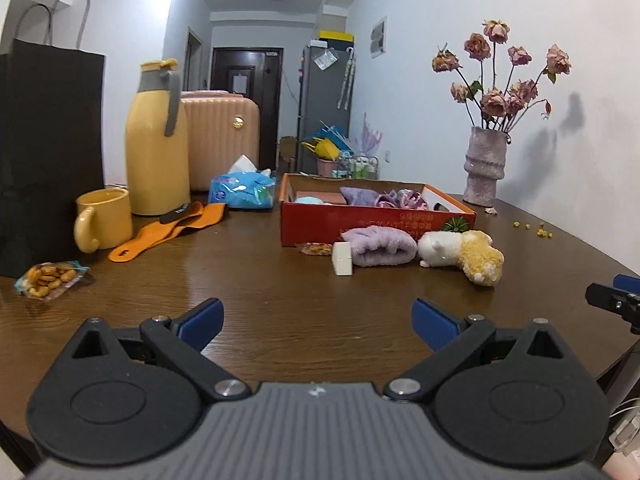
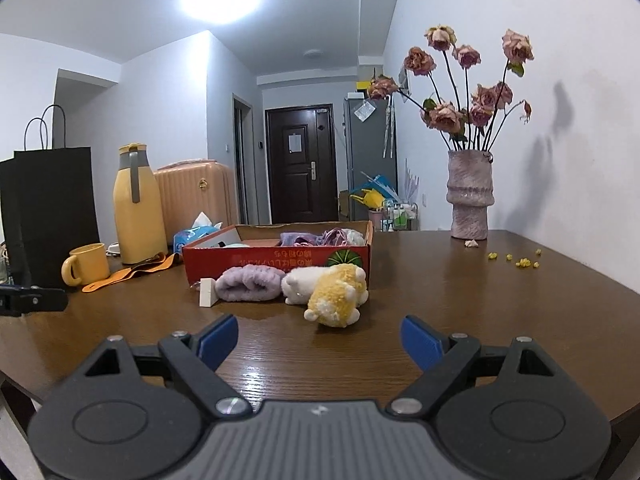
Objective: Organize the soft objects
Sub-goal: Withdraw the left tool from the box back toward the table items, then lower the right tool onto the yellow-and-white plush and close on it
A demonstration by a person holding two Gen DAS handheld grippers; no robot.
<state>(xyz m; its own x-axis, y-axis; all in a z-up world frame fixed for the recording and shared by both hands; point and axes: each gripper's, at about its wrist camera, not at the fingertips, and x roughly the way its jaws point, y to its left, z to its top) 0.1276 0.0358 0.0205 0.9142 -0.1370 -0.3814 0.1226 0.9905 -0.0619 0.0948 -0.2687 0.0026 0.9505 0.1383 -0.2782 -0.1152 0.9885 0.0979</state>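
Observation:
On the brown table, a red cardboard box (image 1: 360, 220) (image 2: 276, 266) holds purple cloths (image 1: 368, 197) (image 2: 304, 238) and a pale blue item. In front of it lie a lilac fluffy cloth (image 1: 380, 247) (image 2: 248, 283), a white plush toy (image 1: 438, 249) (image 2: 300, 283) and a yellow plush toy (image 1: 482, 258) (image 2: 338, 295), close together. My left gripper (image 1: 318, 320) stands open over bare table, well short of them. Nothing is between the fingers of my right gripper (image 2: 320, 338), which is open just short of the yellow plush.
A small white block (image 1: 343, 258) (image 2: 207, 293) stands left of the lilac cloth. Further left: a yellow mug (image 1: 105, 225), yellow thermos (image 1: 157, 140), orange strap (image 1: 172, 229), black paper bag (image 1: 44, 152), snack packet (image 1: 50, 275), tissue pack (image 1: 244, 190). A vase of dried roses (image 1: 485, 166) (image 2: 470, 196) stands at the back right.

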